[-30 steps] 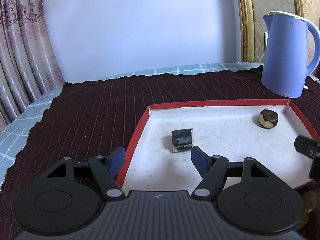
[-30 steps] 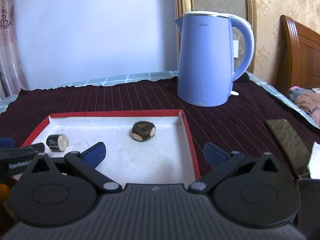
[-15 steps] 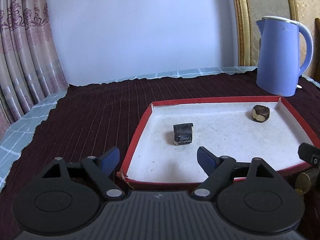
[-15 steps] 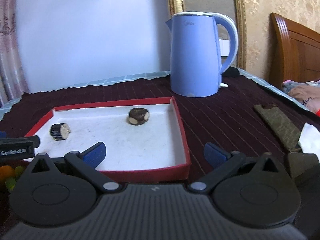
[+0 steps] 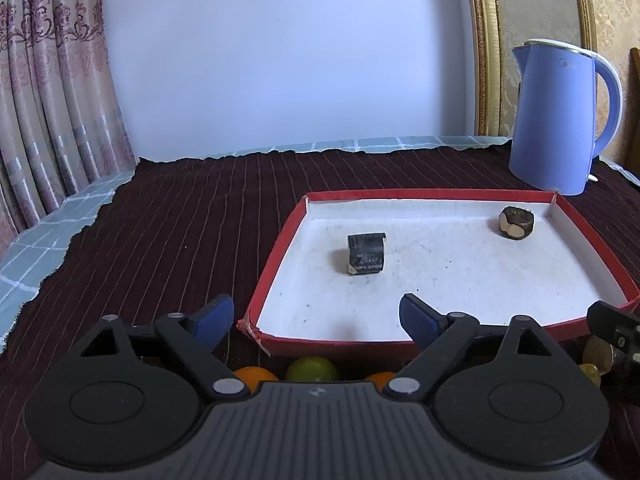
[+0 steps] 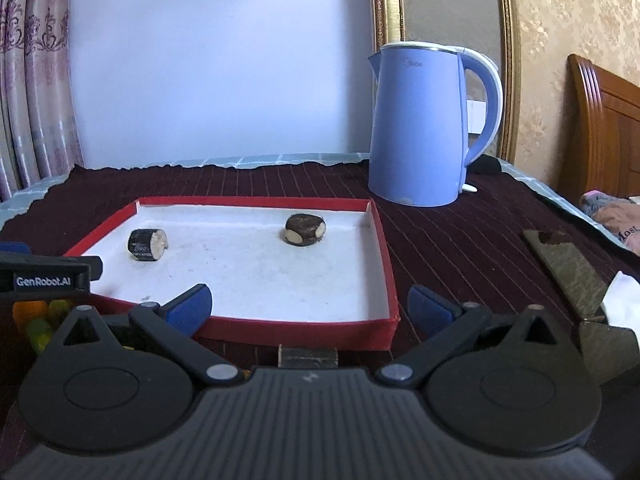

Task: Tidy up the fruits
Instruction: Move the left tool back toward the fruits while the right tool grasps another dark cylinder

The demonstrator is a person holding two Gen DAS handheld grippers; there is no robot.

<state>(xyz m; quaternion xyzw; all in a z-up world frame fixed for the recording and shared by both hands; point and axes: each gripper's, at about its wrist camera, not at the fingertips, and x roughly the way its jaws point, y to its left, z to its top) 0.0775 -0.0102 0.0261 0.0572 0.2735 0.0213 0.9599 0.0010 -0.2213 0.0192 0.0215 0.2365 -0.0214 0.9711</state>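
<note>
Red cardboard edged the shallow tray [image 5: 276, 268] that sat mid-frame on the dark striped cloth [image 5: 168, 224] covering the counter, with a blue kettle [image 5: 560, 120] at the upper right. Two dark cut pieces already lay on its white floor — a stubby cylinder [image 5: 366, 254] toward the left and a rounder chunk [image 5: 516, 222] near the far right corner, well apart.

The left tongs [image 5: 316, 316] were opening, nothing between the blue pads, which straddled the tray's near left corner. The right tongs [image 6: 308, 308] stood spread wide and empty over the tray's near right corner.

Loose fruit waited outside the tray: a green ball [image 5: 312, 368] flanked by two orange ones [image 5: 256, 374] at the bottom of the left view, just in front of the near wall, and a dark block [image 6: 308, 356] at the bottom centre of the right view.

My guess was a step between placements — each hand about to fetch another piece. Next would call for tipping down toward the near fruit, centring a piece between the pads, then closing gently, since round ones may roll.
</note>
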